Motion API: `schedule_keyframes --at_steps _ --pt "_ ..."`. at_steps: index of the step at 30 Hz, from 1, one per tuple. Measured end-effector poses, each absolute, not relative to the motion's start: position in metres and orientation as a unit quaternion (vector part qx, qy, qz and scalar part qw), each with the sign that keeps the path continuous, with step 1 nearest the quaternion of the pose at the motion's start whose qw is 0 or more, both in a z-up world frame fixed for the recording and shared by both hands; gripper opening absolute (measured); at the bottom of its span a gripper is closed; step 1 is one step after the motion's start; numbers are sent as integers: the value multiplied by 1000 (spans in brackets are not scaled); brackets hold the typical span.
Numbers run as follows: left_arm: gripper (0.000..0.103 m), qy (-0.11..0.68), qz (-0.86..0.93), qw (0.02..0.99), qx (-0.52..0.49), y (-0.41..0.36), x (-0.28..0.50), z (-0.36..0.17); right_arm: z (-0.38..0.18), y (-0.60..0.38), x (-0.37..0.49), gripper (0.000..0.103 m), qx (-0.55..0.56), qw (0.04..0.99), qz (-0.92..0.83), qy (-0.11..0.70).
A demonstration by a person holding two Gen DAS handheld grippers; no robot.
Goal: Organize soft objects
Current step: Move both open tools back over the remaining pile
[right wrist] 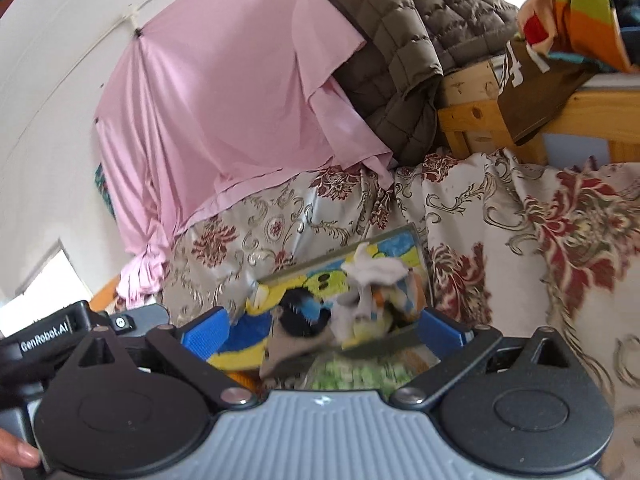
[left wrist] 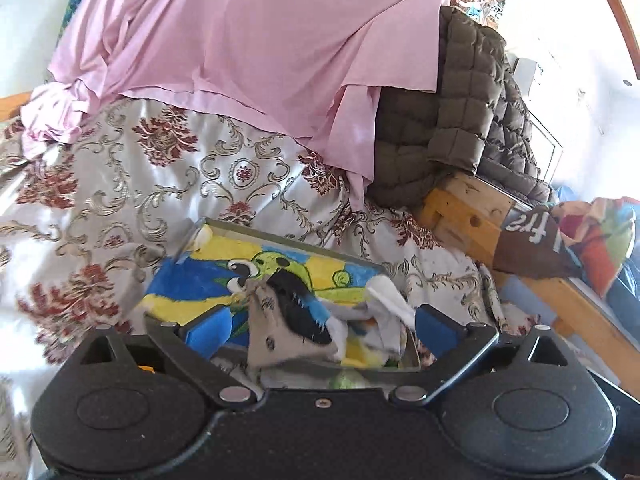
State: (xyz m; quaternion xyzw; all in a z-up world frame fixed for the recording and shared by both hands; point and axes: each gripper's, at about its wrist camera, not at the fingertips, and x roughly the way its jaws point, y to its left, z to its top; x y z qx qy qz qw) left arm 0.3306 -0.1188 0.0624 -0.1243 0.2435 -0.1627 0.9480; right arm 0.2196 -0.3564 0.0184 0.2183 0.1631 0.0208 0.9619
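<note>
A grey box (left wrist: 292, 237) lined with a blue, yellow and green cartoon print lies on the floral bedspread (left wrist: 132, 184). Several small soft cloths lie in it: a grey and black piece (left wrist: 288, 320) and a white piece (left wrist: 390, 300). My left gripper (left wrist: 322, 334) is open, its blue pads on either side of the cloths at the box's near edge. In the right wrist view the same box (right wrist: 400, 234) and cloths (right wrist: 372, 272) lie between the open right gripper's (right wrist: 322, 332) pads, and the left gripper's body shows at the far left.
A pink sheet (left wrist: 248, 40) hangs behind the bed. An olive quilted jacket (left wrist: 460, 112) drapes over a wooden frame (left wrist: 460, 204). A brown printed cloth (left wrist: 528, 240) and a multicoloured cloth (left wrist: 600, 240) hang on the right rail.
</note>
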Motion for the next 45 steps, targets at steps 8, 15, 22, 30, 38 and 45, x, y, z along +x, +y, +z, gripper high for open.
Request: schedule_keyframes --at_steps 8,15,22,30,38,45 --pt "102 229 -148 956 -108 -94 252 54 3 -330 150 103 211 965 21 151" --pt "102 221 -133 961 -99 -73 194 39 1 -314 106 103 207 968 5 143" --pt "102 224 -114 963 -96 -48 153 26 -2 -287 76 103 182 970 -4 162" --pt "102 237 -96 961 -105 -26 115 11 -3 -250 53 103 118 977 1 179" --pt "102 224 -89 967 -88 -20 80 12 -4 -232 35 103 84 975 -12 205" --pt "102 213 -82 971 -67 -22 66 13 -5 -228 26 103 70 973 -22 217"
